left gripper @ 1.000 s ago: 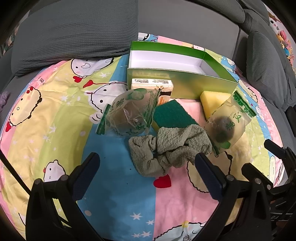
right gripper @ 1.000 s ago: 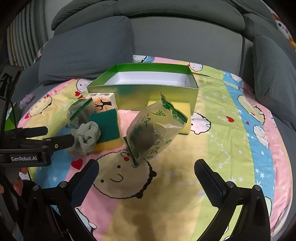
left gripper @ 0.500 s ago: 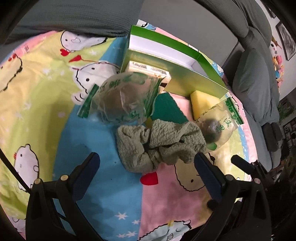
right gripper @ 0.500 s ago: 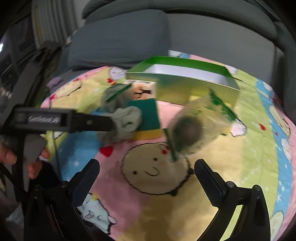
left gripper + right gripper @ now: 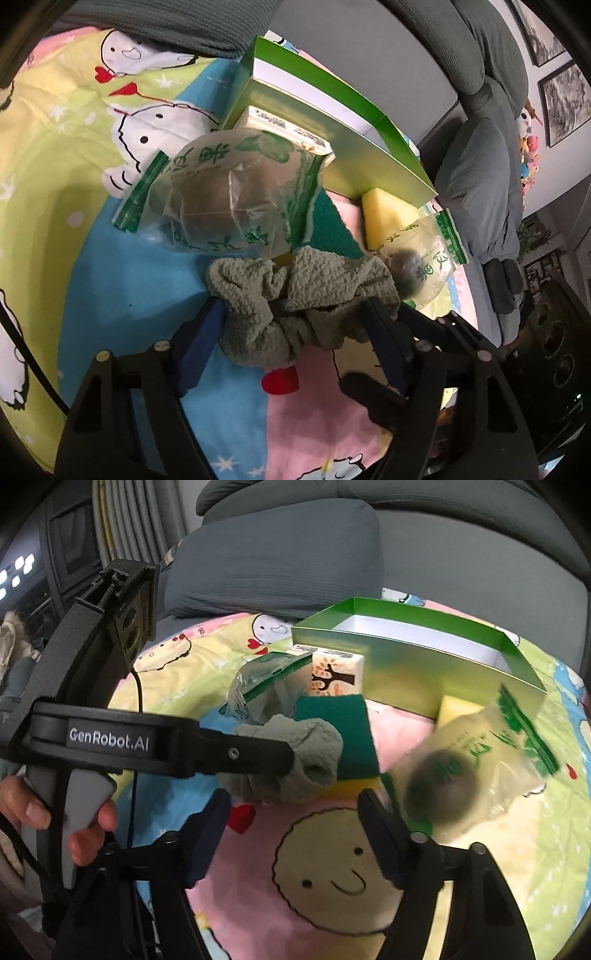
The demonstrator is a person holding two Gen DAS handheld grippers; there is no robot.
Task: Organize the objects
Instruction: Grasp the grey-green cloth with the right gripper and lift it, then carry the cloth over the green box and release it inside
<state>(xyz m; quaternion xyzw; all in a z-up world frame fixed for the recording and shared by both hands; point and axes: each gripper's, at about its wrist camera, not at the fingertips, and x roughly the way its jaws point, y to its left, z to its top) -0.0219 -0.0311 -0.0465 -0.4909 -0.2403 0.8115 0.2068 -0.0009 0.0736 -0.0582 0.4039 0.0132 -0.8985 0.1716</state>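
Observation:
A crumpled grey-green cloth (image 5: 295,295) lies on the cartoon blanket between the jaws of my left gripper (image 5: 295,321). Those jaws are closing and their tips touch the cloth's two ends. In the right wrist view the cloth (image 5: 306,760) bunches around one left finger (image 5: 240,755). My right gripper (image 5: 291,812) hovers just short of the cloth, jaws closing over bare blanket. Around the cloth lie a green-topped sponge (image 5: 325,229), a yellow sponge (image 5: 384,214), a tissue pack (image 5: 284,125) and two zip bags (image 5: 229,195) (image 5: 421,266), each holding a dark round thing.
An open green box (image 5: 332,122) with a white inside stands behind the objects, against the grey sofa back. Grey cushions (image 5: 280,565) border the blanket at the rear and right. A person's hand (image 5: 37,812) grips the left gripper's handle.
Both grippers' jaws have narrowed. My left gripper dropped closer until the cloth sits between its fingers. The right view swung left, so the left gripper and cloth fill its left side.

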